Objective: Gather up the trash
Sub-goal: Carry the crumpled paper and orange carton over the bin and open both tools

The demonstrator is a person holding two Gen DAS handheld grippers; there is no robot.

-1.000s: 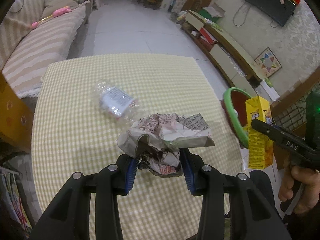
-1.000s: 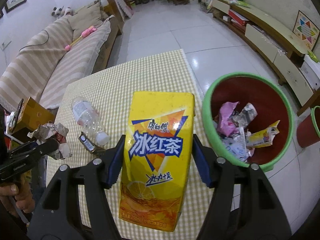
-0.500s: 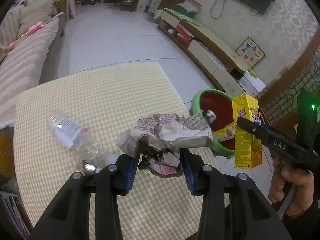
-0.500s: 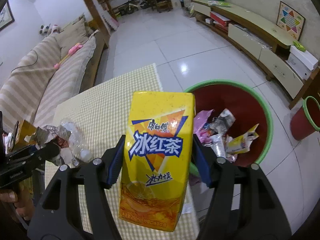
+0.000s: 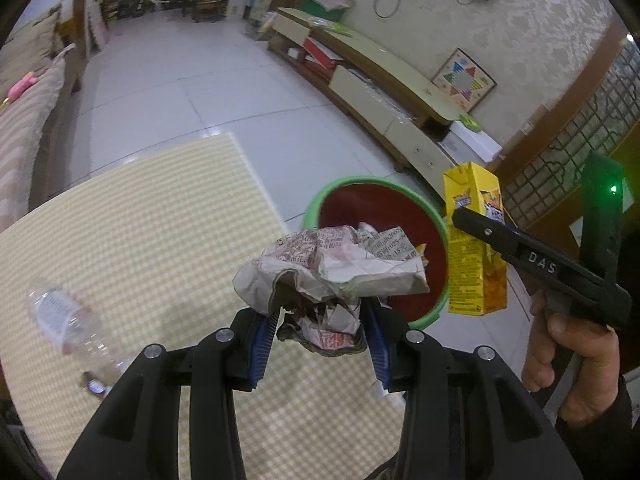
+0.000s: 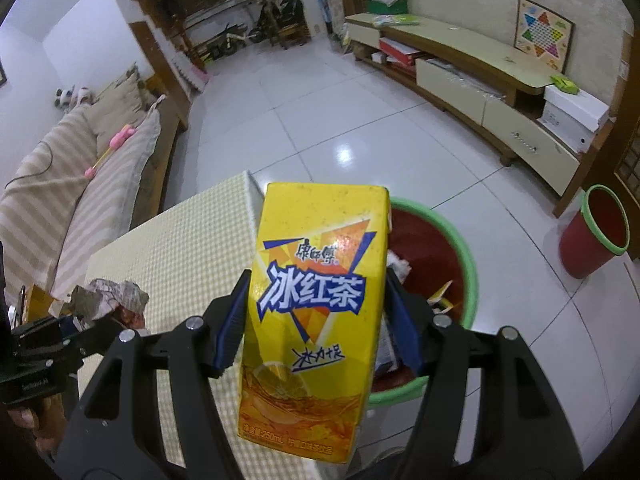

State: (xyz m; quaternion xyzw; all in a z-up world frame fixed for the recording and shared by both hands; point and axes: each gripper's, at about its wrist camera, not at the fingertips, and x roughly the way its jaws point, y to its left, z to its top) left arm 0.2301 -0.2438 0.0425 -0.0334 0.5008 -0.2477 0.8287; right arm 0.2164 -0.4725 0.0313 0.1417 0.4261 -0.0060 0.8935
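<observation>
Centre frame, both views: left tool [image 5: 320,332] pinching light, soft crumpled newspaper [image 5: 328,276]; right tool [image 6: 316,320] clamping stiff, light tea carton [image 6: 316,312] mid-body.

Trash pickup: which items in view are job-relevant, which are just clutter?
Job-relevant:
- crumpled newspaper, clamped in left gripper
- yellow tea carton, clamped in right gripper
- green-rimmed bin beside the table
- clear plastic bottle on the checked tablecloth

Clutter:
- sofa
- pink toy
- TV cabinet
- checkers board
- second small bin
</observation>
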